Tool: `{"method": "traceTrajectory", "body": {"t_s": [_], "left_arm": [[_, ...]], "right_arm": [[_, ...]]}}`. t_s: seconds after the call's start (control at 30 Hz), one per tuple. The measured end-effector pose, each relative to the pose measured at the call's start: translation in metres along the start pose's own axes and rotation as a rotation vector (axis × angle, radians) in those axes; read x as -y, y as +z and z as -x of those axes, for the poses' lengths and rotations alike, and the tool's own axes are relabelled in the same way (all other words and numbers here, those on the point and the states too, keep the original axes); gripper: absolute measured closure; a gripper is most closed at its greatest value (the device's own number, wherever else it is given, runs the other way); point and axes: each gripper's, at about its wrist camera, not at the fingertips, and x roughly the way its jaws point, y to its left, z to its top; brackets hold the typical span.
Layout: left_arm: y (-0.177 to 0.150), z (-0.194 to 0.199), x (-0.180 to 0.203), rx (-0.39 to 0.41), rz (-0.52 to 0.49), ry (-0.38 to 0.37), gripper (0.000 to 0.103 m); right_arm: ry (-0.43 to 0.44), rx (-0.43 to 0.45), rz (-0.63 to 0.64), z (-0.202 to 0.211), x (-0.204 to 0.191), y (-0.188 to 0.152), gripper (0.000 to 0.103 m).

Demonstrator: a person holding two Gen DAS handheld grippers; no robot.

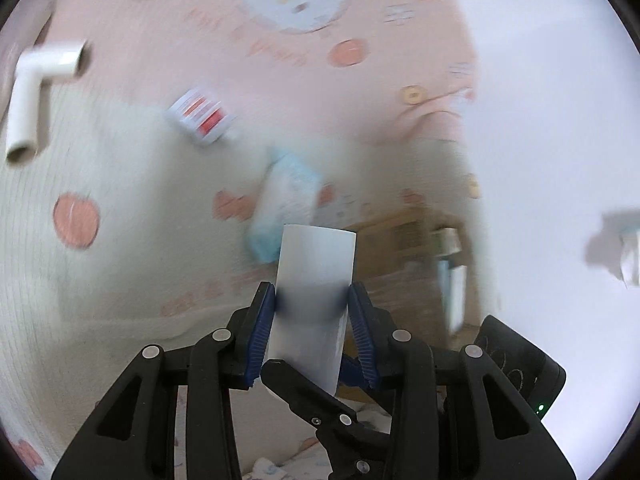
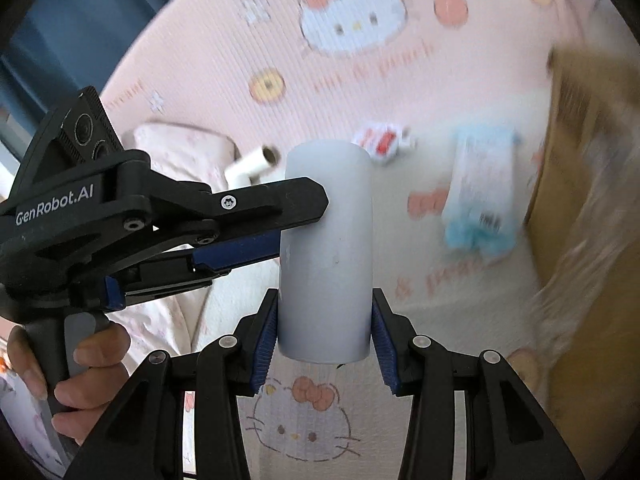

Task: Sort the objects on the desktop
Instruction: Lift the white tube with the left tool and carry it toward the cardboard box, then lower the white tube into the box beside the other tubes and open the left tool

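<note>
A short grey-white pipe section [image 2: 326, 260] is held off the pink cartoon-cat cloth [image 2: 360, 80] by both grippers. My right gripper [image 2: 325, 308] is shut on its lower end, blue pads pressing both sides. My left gripper [image 2: 300, 224] comes in from the left in the right wrist view and clamps the pipe's middle. In the left wrist view the same pipe [image 1: 316, 280] stands between the pads of my left gripper [image 1: 312, 296], which touch both sides. One black right-gripper finger [image 1: 304, 392] crosses below it. A hand [image 2: 92, 364] holds the left gripper's handle.
On the cloth lie a white elbow pipe [image 1: 36, 92] [image 2: 254, 164], a small red-and-white box [image 1: 200, 116] [image 2: 384, 140] and a blue-and-white packet [image 1: 284, 204] [image 2: 480, 196]. A cardboard box [image 2: 580, 200] [image 1: 400, 236] stands at the right edge.
</note>
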Motion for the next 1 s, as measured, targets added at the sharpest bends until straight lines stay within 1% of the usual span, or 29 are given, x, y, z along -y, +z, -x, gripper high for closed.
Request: {"method": "traceTrajectory", "body": {"t_s": [0.1,0.2,0.33,0.47,0.57,0.67,0.73,0.8,0.87,1.0], "left_arm": [[0.001,0.016,0.030,0.036,-0.080,-0.017,0.061],[0.002,0.026,0.056,0.058,-0.156,-0.012,0.061],[0.003,0.032,0.090,0.074,-0.260,-0.017,0.061],[0.003,0.031,0.119,0.085,-0.327,-0.031,0.061],[0.003,0.024,0.137,0.089,-0.360,-0.053,0.061],[0.004,0.014,0.153,0.076,-0.388,-0.064,0.061],[0.004,0.007,0.163,0.054,-0.387,-0.055,0.061],[0.006,-0.001,0.170,0.050,-0.386,-0.061,0.061],[0.008,-0.006,0.175,0.049,-0.393,-0.076,0.061],[0.014,-0.021,0.187,0.018,-0.409,-0.085,0.061]], "right_arm": [[-0.010,0.062,0.030,0.028,-0.009,0.009,0.061],[-0.022,0.104,0.042,0.049,-0.017,0.017,0.062],[-0.039,0.146,0.049,0.072,-0.016,0.026,0.062],[-0.044,0.182,0.048,0.091,-0.009,0.033,0.062],[-0.066,0.207,0.053,0.114,0.001,0.040,0.062],[-0.093,0.216,0.056,0.127,0.009,0.044,0.062],[-0.111,0.218,0.051,0.134,0.016,0.048,0.062],[-0.126,0.225,0.047,0.140,0.024,0.054,0.062],[-0.128,0.231,0.035,0.145,0.032,0.058,0.062],[-0.119,0.228,0.009,0.152,0.052,0.065,0.062]]}}
